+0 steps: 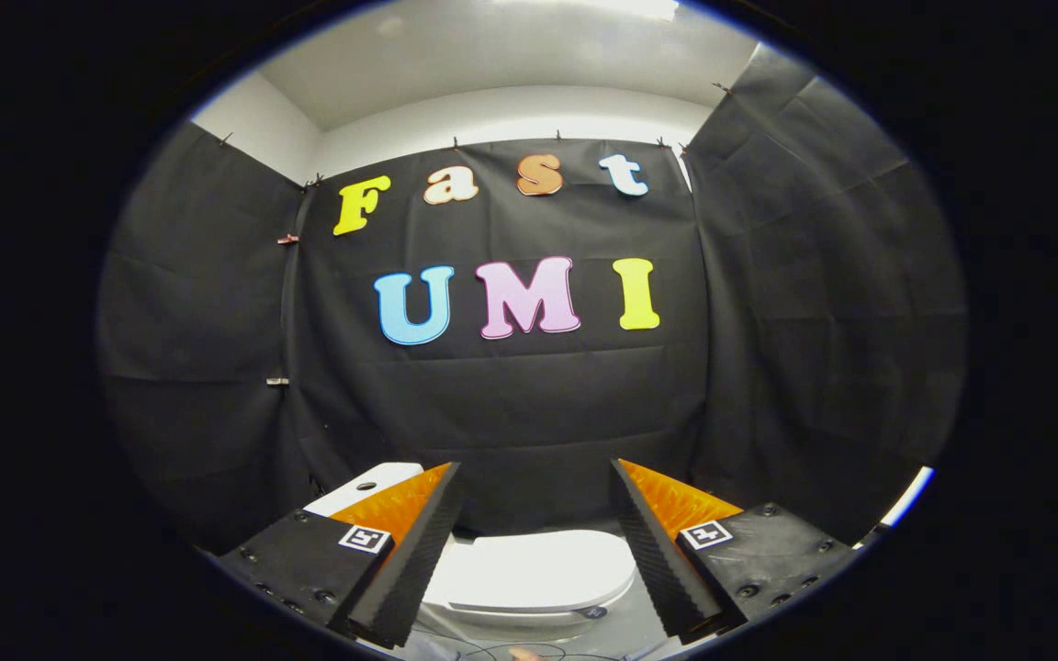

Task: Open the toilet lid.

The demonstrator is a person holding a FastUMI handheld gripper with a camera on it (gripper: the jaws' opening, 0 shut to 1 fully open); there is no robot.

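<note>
A white toilet stands low against the black cloth wall, with its lid [538,567] lying flat and closed over the bowl. The lid's rounded front edge faces me. My gripper [536,477] hovers above and in front of it, open, with nothing between its fingers. The lid shows in the wide gap between the two fingers, well beyond the fingertips. A white cistern top [365,487] with a dark button peeks out behind the left finger [419,542].
Black cloth walls close in on the left, back and right. A small dark fitting [595,611] sits at the toilet's front right rim. Thin cables [511,652] lie on the grey floor just below the bowl.
</note>
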